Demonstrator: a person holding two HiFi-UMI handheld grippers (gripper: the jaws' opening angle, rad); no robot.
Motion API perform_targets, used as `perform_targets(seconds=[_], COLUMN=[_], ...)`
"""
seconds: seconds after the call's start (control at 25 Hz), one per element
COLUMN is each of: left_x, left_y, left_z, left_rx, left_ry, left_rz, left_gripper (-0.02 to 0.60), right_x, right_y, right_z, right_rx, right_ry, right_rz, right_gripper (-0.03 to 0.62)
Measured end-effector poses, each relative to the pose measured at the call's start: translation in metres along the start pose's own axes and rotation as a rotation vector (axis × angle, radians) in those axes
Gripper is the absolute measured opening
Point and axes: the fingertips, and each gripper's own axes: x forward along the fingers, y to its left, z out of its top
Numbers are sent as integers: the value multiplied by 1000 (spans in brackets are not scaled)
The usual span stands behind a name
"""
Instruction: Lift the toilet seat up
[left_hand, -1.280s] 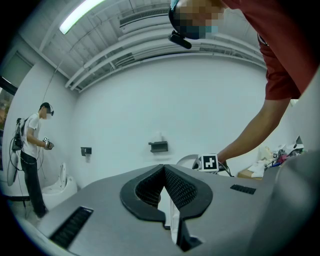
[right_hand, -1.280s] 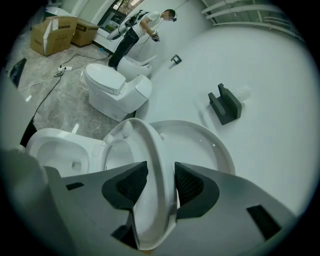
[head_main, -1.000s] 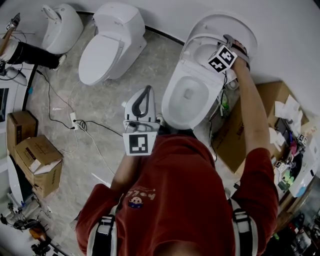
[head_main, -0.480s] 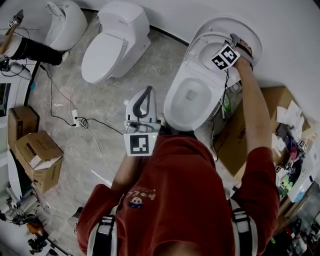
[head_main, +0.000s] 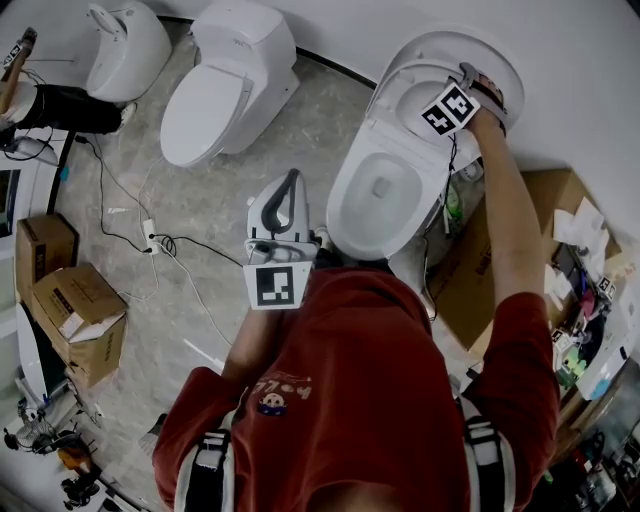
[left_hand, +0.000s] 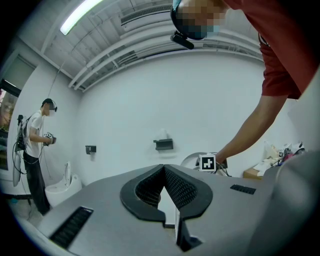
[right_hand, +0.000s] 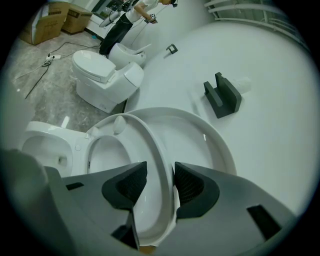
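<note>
Toilet seat (right_hand: 152, 146) glossy smooth white, right gripper (right_hand: 160, 169) pads (right_hand: 131, 181) matt ribbed blk, floor (head_main: 205, 205) marbled stone-look, boxes (head_main: 72, 302) matt cardbd.

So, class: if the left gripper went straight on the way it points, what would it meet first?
Probably the white wall, near the dark wall bracket; nothing nearer shows ahead of the left gripper.

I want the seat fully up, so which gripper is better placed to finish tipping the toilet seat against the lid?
Right. The right gripper is clamped on the toilet seat rim, close to the lid. The left gripper is shut and empty, by the bowl's front.
</note>
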Motion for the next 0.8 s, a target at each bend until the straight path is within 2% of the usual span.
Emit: perform_targets(seconds=[0.64,0.8], left_x=[-7,-9], left_y=[3,3], left_z=[8,9], left_rx=[-3,0], left_ry=[-20,-19], left_rz=[15,8], left_gripper=[12,12], right_x=[-3,-7], right_y=[2,3], right_z=[0,0], right_rx=[-26,-40], right_ry=[3,-3], right_rz=[11,-19], right_gripper=[153,167])
